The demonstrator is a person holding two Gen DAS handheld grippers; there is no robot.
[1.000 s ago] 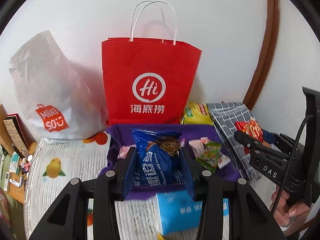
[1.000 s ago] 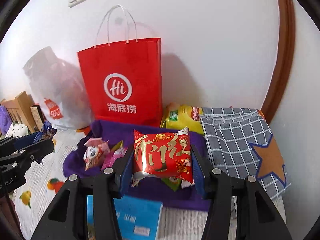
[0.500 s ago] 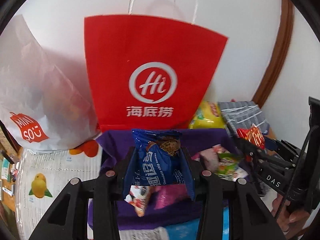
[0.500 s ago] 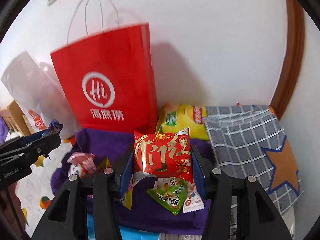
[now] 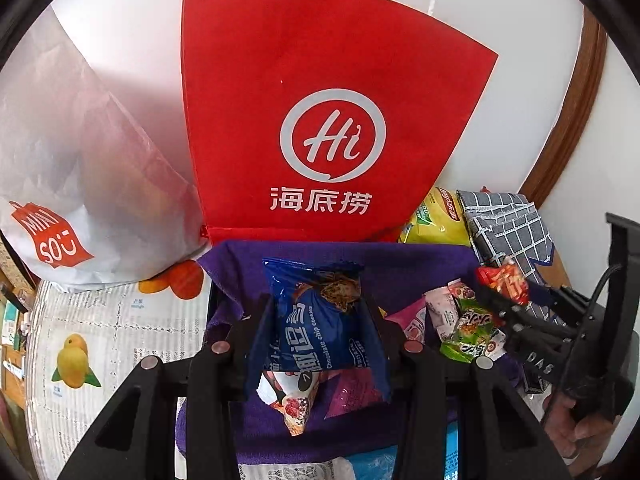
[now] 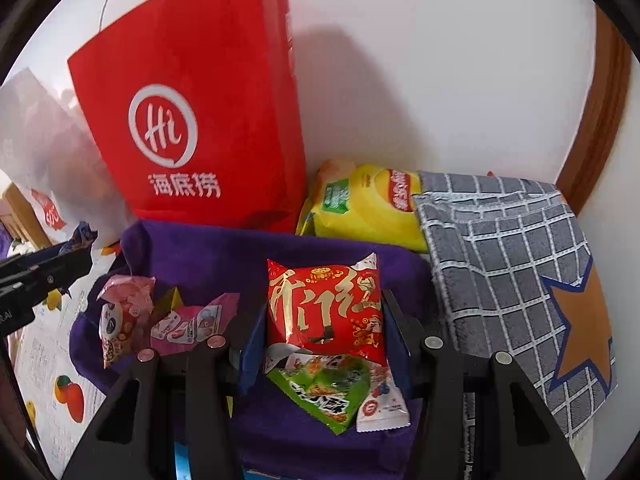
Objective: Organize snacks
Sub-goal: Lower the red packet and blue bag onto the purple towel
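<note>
Blue and shiny, the cookie packet (image 5: 320, 328) sits clamped between the two fingers of the left tool (image 5: 316, 344). It hangs above the purple cloth (image 5: 400, 268), right in front of the red paper bag (image 5: 320, 120). The red paper bag stands upright against the wall at the back of the purple cloth.

The right tool (image 6: 324, 332) has its fingers pressed on a red snack packet (image 6: 326, 308) with gold writing. This packet is also over the purple cloth (image 6: 208, 256), to the right of the red paper bag (image 6: 192, 100).

More snacks lie on the purple cloth. A green packet (image 6: 324, 392) and a small white packet (image 6: 380, 404) lie under the red snack packet. Pink packets (image 6: 188, 320) lie to the left of it.

A yellow chip bag (image 6: 368, 208) leans just to the right of the red paper bag. A grey checked cloth (image 6: 508, 264) with an orange star lies to the right of the purple cloth. A white plastic bag (image 5: 80, 160) sits to the left of the red paper bag. The table (image 5: 112, 328) has a cover with fruit pictures.
</note>
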